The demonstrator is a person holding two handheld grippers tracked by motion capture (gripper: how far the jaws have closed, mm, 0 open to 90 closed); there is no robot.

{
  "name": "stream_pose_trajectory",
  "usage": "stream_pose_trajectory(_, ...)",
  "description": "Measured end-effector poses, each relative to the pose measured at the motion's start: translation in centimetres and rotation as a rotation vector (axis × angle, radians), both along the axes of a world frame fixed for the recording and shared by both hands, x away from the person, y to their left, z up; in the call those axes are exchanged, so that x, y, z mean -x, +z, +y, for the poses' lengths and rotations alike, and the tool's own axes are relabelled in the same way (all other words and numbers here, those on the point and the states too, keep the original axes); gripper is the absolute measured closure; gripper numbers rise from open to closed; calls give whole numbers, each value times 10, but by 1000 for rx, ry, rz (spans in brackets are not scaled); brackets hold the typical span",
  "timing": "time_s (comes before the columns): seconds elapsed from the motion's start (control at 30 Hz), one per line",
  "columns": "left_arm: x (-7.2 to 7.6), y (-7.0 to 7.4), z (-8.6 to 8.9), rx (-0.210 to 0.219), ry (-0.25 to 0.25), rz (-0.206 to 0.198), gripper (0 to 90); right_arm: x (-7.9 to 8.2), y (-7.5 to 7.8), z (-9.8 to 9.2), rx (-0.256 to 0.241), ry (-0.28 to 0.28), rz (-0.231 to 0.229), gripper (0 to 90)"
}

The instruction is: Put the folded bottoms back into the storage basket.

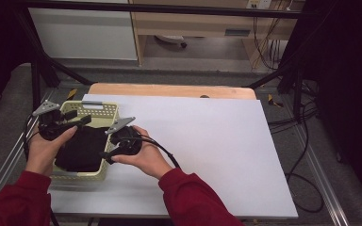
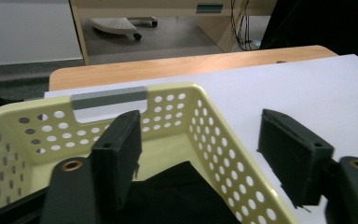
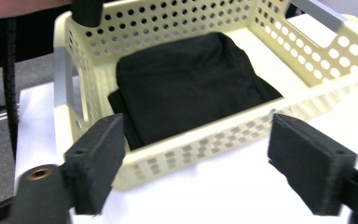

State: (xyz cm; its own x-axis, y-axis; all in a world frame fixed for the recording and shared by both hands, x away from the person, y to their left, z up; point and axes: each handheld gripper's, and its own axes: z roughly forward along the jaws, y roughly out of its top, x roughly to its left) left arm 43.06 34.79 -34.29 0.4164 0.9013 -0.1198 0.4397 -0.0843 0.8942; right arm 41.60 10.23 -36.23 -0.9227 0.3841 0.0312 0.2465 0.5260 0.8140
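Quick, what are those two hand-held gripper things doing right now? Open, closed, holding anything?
Left hand-held gripper: open, holding nothing, jaws either side of the basket wall.
Right hand-held gripper: open, holding nothing, pointed at the basket with the black cloth.

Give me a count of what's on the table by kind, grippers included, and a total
Perforated cream baskets: 1, the basket, at the table's left edge.
Folded black cloths: 1, the black cloth, lying inside it.
Hand-held grippers: 2, the left gripper over the basket, the right gripper at its near right side, both open.
Total: 4
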Motion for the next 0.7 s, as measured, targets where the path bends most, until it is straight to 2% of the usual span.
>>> stream_pose_trajectory(0.2,9,3,-17,5,-7,-10,160,3,-3,-25,-6,-69,22,58)
stream_pose_trajectory(0.3,16,3,-26,0,-20,-5,108,3,-2,-40,-8,-113,21,43)
stream_pose_trajectory(0.4,25,0,-33,9,-30,-12,91,2,0,-57,-28,-138,28,40)
stream_pose_trajectory(0.7,45,-9,-54,31,-70,-26,87,1,6,-105,-74,-213,5,37)
